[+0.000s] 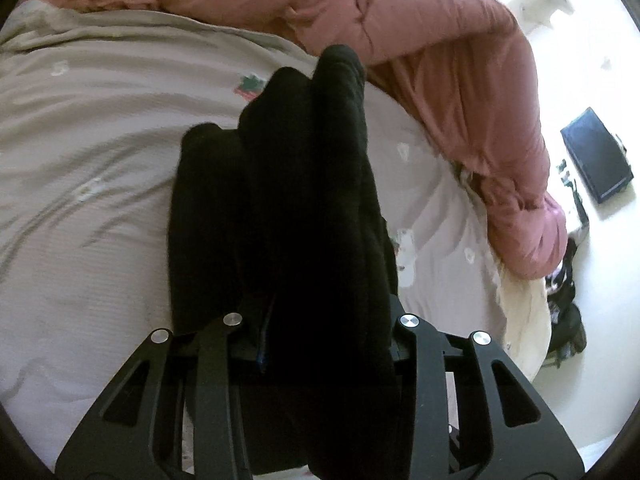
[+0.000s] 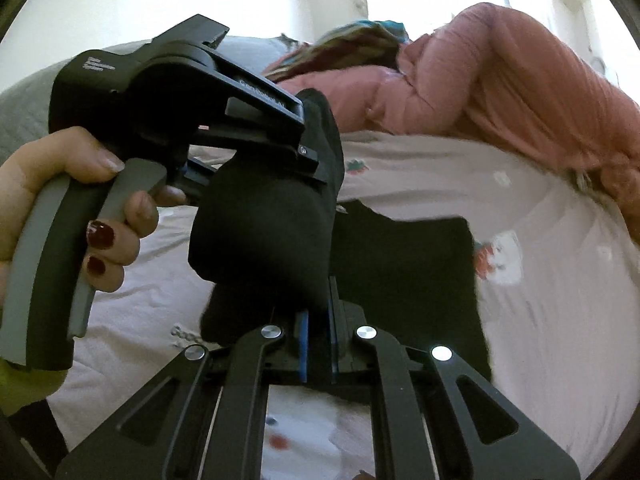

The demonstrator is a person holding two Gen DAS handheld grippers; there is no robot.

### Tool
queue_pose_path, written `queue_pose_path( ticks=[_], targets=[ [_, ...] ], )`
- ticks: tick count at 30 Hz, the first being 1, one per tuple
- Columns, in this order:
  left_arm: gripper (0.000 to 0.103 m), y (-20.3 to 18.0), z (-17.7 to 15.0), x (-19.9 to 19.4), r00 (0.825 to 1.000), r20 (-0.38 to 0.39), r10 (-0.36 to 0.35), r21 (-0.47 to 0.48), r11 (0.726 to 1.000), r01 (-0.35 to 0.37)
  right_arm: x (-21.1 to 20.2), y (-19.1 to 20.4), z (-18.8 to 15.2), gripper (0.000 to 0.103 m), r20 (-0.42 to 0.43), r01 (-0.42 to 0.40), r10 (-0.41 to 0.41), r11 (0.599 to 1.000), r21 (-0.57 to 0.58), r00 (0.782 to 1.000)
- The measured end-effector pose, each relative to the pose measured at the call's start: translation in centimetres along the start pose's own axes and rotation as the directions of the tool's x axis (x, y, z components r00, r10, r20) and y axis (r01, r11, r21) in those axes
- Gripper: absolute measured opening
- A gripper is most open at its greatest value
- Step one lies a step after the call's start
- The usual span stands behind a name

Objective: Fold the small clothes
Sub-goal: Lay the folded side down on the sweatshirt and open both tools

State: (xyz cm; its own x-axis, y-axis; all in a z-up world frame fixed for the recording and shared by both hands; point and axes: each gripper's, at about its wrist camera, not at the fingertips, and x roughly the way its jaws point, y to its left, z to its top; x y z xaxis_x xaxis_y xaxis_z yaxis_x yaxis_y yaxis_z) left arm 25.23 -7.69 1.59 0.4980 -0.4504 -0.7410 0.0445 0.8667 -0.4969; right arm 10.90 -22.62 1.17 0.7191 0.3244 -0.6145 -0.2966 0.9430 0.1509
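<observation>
A small black garment (image 1: 288, 184) hangs bunched between both grippers above the bed. In the left wrist view it drapes over my left gripper (image 1: 316, 320) and hides the fingertips; the jaws are closed on it. In the right wrist view my right gripper (image 2: 318, 320) is shut on a bunched fold of the same black cloth (image 2: 264, 236), blue pads showing at the jaw. My left gripper's body (image 2: 180, 92), held by a hand, sits just above and left, also clamped on the cloth. More black cloth (image 2: 408, 268) lies flat on the sheet behind.
The bed has a pale printed sheet (image 1: 92, 184). A pink duvet (image 1: 460, 80) is heaped along its far side. A dark flat object (image 1: 596, 160) lies on the white floor at the right, with a heap of clothes (image 1: 564, 300) by the bed's edge.
</observation>
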Motion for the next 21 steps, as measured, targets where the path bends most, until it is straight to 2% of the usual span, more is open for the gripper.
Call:
queue_pose_path(
  ticks=[5, 6, 8, 9, 10, 12, 14, 18, 21],
  targets=[
    [0.029, -1.5, -0.7, 2.2, 0.998, -0.034, 0.046, 0.041, 0.998, -0.045, 0.9, -2.2, -0.9, 0.006, -0.045, -0.021, 0.025, 0.996, 0.088, 0.999],
    [0.035, -1.6, -0.8, 2.6, 0.998, -0.041, 0.055, 0.044, 0.998, -0.053, 1.1, -2.5, -1.2, 0.006, -0.058, -0.028, 0.034, 0.994, 0.107, 0.998],
    [0.055, -1.7, -0.9, 3.1, 0.998, -0.055, 0.035, 0.046, 0.998, -0.032, 1.6, -3.3, -1.6, 0.006, -0.087, -0.039, 0.053, 0.987, 0.155, 0.995],
    [0.069, -1.7, -1.0, 3.1, 0.998, -0.063, 0.015, 0.044, 0.999, -0.012, 1.8, -3.6, -1.7, 0.007, -0.095, -0.047, 0.065, 0.983, 0.177, 0.993],
    [0.072, -1.6, -1.1, 2.9, 0.998, -0.061, -0.025, 0.038, 0.999, 0.027, 1.8, -4.0, -1.9, 0.008, -0.103, -0.055, 0.077, 0.978, 0.201, 0.992],
    [0.072, -1.8, -1.2, 2.3, 0.998, -0.046, -0.04, 0.046, 0.998, 0.043, 1.8, -4.5, -2.2, 0.009, -0.115, -0.047, 0.074, 0.974, 0.221, 0.991],
    [0.072, -2.2, -1.6, 2.0, 1.0, -0.021, -0.002, 0.068, 0.998, 0.003, 1.8, -5.0, -2.5, 0.013, -0.131, -0.027, 0.061, 0.97, 0.243, 0.989],
    [0.072, -0.3, -2.1, 0.7, 0.999, 0.028, 0.03, 0.059, 0.998, -0.032, 1.2, -6.1, -3.3, 0.025, -0.157, -0.011, 0.057, 0.96, 0.281, 0.986],
    [0.072, 1.5, -2.6, -0.1, 0.994, 0.059, 0.087, 0.057, 0.994, -0.091, -0.2, -7.0, -3.8, 0.027, -0.154, -0.018, 0.069, 0.951, 0.309, 0.986]
  ],
)
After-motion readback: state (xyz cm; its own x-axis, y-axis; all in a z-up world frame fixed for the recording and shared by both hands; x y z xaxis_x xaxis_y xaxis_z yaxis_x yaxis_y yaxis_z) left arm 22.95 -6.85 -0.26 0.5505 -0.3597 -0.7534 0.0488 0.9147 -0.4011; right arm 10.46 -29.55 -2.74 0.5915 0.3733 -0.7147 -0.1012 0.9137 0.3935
